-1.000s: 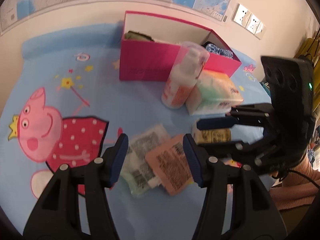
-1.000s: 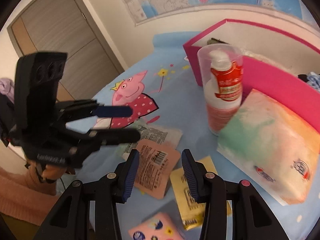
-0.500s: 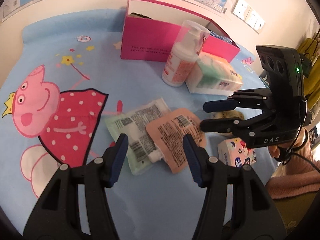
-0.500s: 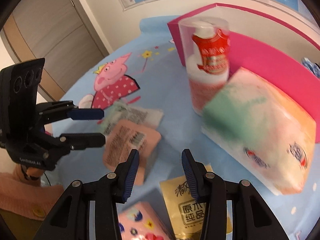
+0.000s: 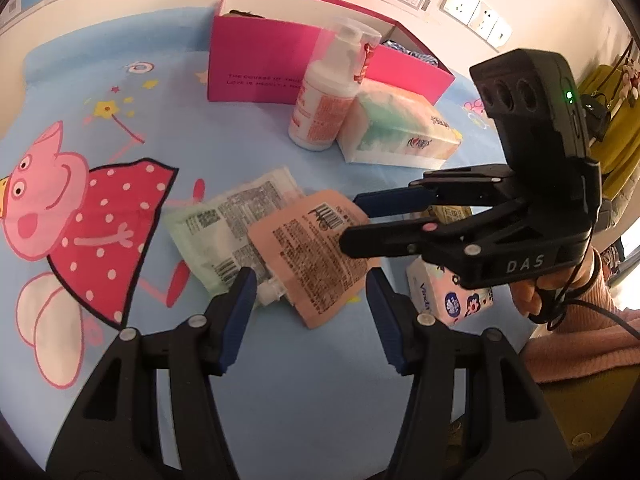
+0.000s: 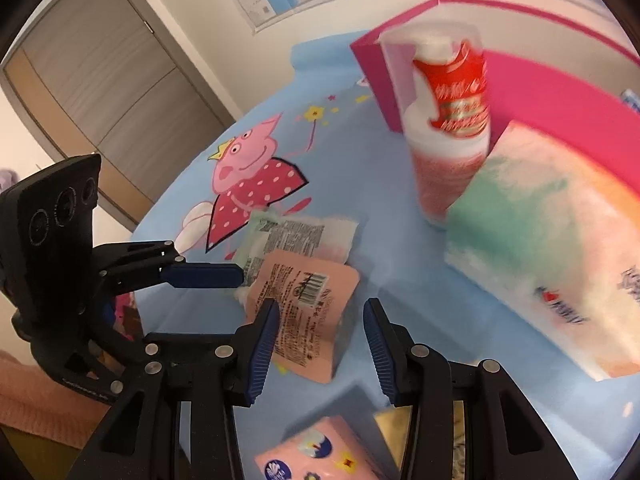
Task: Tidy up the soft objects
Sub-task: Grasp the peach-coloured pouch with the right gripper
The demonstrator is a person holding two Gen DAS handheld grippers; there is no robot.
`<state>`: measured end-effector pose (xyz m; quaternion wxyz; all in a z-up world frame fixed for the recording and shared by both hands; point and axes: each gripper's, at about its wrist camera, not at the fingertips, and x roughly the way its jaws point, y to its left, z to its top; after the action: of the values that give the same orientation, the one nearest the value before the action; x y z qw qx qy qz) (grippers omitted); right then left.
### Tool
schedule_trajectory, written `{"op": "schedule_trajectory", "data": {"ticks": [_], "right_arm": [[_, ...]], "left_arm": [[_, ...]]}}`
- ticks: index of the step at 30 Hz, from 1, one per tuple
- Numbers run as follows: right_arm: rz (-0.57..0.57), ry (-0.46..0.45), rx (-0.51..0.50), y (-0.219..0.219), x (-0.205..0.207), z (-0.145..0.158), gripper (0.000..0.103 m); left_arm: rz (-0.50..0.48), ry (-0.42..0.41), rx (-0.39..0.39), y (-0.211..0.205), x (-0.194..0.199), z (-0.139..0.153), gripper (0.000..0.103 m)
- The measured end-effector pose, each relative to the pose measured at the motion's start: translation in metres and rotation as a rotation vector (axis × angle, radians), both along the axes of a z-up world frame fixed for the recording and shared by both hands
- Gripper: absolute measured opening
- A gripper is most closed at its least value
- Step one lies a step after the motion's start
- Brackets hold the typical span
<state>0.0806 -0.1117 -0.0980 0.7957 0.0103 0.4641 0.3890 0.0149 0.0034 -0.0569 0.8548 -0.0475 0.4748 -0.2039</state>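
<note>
A salmon pouch (image 5: 316,256) lies on the blue cartoon sheet (image 5: 132,128), overlapping a pale green pouch (image 5: 224,220). My left gripper (image 5: 309,283) hovers open over the salmon pouch's near end, pads apart from it. My right gripper (image 5: 351,222) comes in from the right, open and empty, its tips above that pouch's barcode corner. In the right wrist view the salmon pouch (image 6: 304,312) shows between and beyond the right gripper's (image 6: 321,309) open fingers. One blue finger (image 6: 204,275) of the left gripper reaches in from the left.
A pink open box (image 5: 280,64) stands at the back, with a capped white bottle (image 5: 324,112) and a large tissue pack (image 5: 396,132) in front of it. A small flowered tissue pack (image 5: 452,296) and a yellow pouch (image 6: 396,428) lie near the right gripper. A hand in a pink sleeve (image 5: 580,320) holds it.
The left gripper has tilted down and closed in on the two pouches. The right gripper has swung left from the yellow pouch to over the salmon pouch. Neither gripper's opening has changed.
</note>
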Motion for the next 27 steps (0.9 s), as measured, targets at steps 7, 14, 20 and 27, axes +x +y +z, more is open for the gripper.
{"op": "schedule_trajectory", "data": {"ticks": [7, 14, 20, 27], "right_arm": [[-0.012, 0.004, 0.023, -0.002, -0.003, -0.002, 0.034], [-0.026, 0.01, 0.033, -0.005, -0.006, -0.004, 0.027], [-0.043, 0.01, 0.05, -0.012, -0.009, -0.001, 0.027], [-0.067, -0.021, 0.072, -0.022, -0.016, 0.014, 0.027]], "left_arm": [[0.023, 0.026, -0.003, 0.002, -0.004, -0.003, 0.052], [0.062, 0.04, -0.022, 0.005, -0.005, -0.002, 0.045], [0.073, 0.059, -0.048, 0.001, -0.003, -0.003, 0.045], [0.08, 0.037, -0.074, -0.002, 0.002, 0.006, 0.045]]}}
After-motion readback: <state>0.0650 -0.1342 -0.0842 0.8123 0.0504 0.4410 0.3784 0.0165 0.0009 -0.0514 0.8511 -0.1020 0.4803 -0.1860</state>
